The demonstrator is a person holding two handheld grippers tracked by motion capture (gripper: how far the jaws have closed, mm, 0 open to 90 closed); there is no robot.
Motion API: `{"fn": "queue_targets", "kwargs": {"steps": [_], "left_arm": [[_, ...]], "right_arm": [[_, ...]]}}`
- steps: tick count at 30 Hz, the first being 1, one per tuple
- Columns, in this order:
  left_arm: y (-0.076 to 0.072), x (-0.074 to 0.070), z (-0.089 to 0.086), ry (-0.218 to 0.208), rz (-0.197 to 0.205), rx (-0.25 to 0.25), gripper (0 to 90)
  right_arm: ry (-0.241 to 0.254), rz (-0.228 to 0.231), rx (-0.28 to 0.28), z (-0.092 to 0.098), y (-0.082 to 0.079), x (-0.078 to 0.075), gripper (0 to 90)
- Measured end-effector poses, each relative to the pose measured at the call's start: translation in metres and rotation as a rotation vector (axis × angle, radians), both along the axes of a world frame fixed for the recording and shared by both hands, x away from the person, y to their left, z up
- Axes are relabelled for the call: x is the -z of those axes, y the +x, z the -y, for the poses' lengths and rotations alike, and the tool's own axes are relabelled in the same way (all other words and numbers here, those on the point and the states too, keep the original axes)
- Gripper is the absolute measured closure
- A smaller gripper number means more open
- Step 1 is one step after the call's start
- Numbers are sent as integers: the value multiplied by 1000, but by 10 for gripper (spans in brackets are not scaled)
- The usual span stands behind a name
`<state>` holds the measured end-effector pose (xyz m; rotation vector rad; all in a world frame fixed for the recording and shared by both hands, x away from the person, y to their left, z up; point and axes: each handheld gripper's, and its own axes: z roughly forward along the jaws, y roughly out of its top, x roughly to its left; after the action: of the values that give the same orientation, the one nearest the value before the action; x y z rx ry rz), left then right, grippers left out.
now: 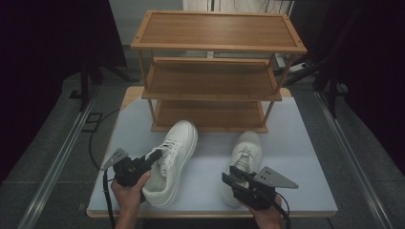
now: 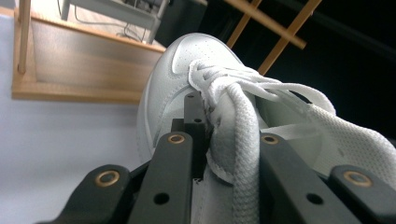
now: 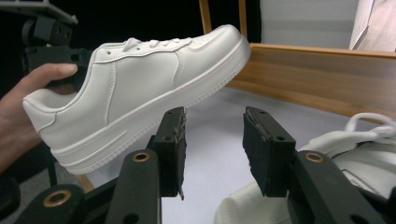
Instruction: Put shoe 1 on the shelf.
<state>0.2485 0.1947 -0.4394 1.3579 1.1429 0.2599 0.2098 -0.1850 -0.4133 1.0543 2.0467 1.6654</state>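
While my left gripper (image 1: 154, 157) is clamped on the tongue and laces of the left white leather low-top sneaker (image 1: 172, 160), that shoe hangs tilted, toe raised toward the rack, heel down near the table's near edge; in the right gripper view it is clear of the tabletop with my left hand (image 3: 28, 98) behind its heel. Left gripper view: black jaws pinch the padded tongue, a thick white lace (image 2: 243, 140) running between them. My right gripper (image 1: 234, 174) has its jaws parted, holding nothing, poised just over the heel of the second white sneaker (image 1: 244, 160), which rests flat on the pale grey tabletop (image 1: 305, 157), toe toward the rack. Three-tier bamboo shoe rack (image 1: 210, 71) stands at the table's far side, shelves bare, its lowest shelf just beyond both toes.
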Motion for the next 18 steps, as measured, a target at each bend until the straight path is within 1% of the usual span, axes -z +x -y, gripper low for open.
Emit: {"fn": "queue_targets", "kwargs": {"steps": [1,4,7,13,15,18], "left_arm": [[-1,-3,1,-21,4,-5,820],[-2,-10,4,-53,18,-16,820],[-2,-17,7,-66,18,-10,819],[-1,-33,12,-86,48,9,820],[1,-38,14,-100,62,8,820],[6,-44,15,-114,69,4,820]], "right_arm": [[7,2,1,1,0,-1,589],[20,7,3,4,0,-3,588],[27,12,7,6,0,-6,588],[35,18,26,11,1,-8,585],[30,17,29,11,3,-8,583],[-4,37,36,9,2,-7,579]]}}
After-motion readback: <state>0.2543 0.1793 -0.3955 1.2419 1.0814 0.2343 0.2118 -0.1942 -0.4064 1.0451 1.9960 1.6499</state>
